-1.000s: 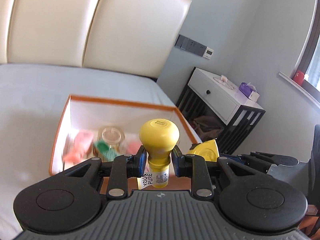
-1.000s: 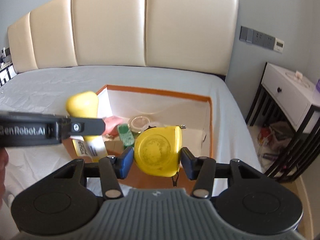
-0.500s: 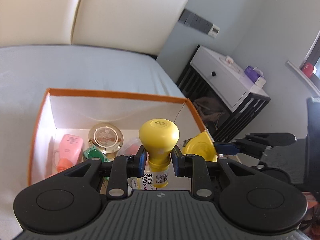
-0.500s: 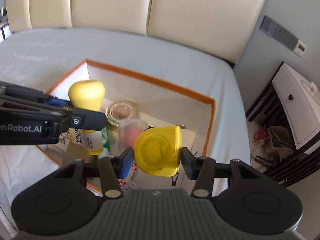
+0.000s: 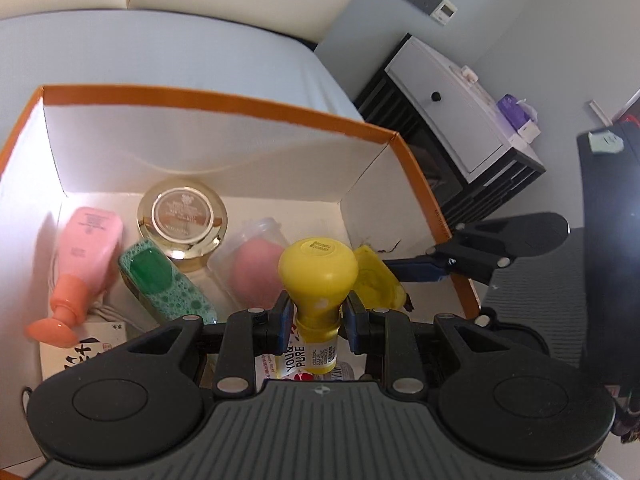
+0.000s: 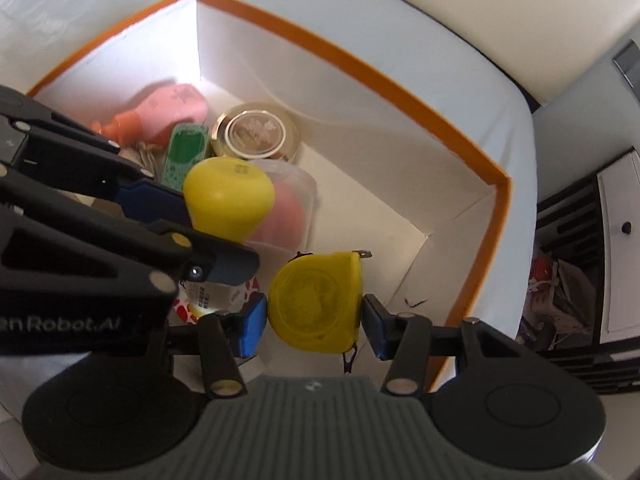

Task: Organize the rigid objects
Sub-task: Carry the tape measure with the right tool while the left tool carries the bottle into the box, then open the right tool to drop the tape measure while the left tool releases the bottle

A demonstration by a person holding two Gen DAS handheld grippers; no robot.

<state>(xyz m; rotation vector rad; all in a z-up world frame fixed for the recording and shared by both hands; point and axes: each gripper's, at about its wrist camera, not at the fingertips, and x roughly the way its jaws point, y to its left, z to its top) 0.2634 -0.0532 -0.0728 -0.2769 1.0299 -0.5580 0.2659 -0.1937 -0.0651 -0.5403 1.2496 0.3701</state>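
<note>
A bed [image 5: 168, 44] with a pale sheet carries an orange-rimmed box [image 5: 224, 106], white inside, and both tongs hang over its open top. Several things already lie on the box floor: a pink bottle [image 5: 90, 240] on its side with a coral cap, a round gold-lidded jar [image 5: 182, 218], a green patterned case [image 5: 166, 280] and a clear cup holding a pink sponge [image 5: 256, 268]. That much of the sorting looks done.

Two items are not yet in. The left tongs [image 5: 316, 316] are clamped on the neck of a yellow-capped bottle [image 5: 318, 268], held upright above the near part of the box. The right tongs [image 6: 314, 320] grip a yellow tape measure [image 6: 316, 300] by its flat sides, over the bare corner on the right — the likeliest free spot for it. What seems left is lowering each piece to the floor and letting go; whether more things wait outside the box I cannot tell.

Writing: the yellow bottle's label reads "YOU & PURE" in the left wrist view, with smaller lines beneath that are too fine to read. A white card [image 5: 80, 354] at the near left shows bold brush-style characters. The side of the left tongs bears "Robot.AI" in the right wrist view — the start of the word is cut off. The jar lid has embossed text, illegible.
</note>
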